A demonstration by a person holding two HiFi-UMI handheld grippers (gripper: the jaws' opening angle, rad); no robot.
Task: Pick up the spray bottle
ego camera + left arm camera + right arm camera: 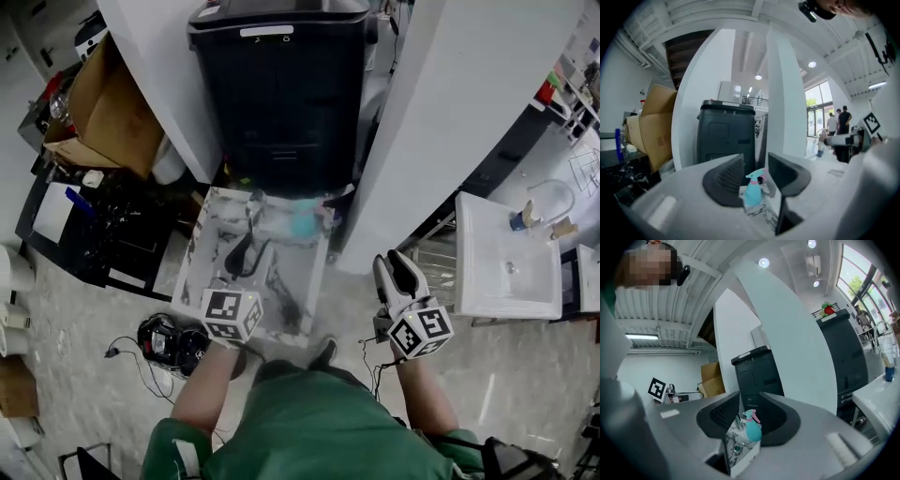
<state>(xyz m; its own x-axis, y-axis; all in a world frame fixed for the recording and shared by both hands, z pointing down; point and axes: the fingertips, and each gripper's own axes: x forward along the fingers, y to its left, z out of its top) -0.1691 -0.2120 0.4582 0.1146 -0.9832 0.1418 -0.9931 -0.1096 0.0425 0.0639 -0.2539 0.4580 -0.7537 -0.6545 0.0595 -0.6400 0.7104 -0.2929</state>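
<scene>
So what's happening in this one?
A person holds a gripper in each hand, facing a small marbled table. The teal spray bottle stands at its far end, before a black bin. The left gripper and right gripper are both open and empty, short of the bottle; nothing is picked up yet.

Left tool (755, 163), right tool (749, 403): seemingly parted.

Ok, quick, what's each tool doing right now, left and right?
Left tool: open, holding nothing.
Right tool: open, holding nothing.
The spray bottle stands ahead of both, untouched.
</scene>
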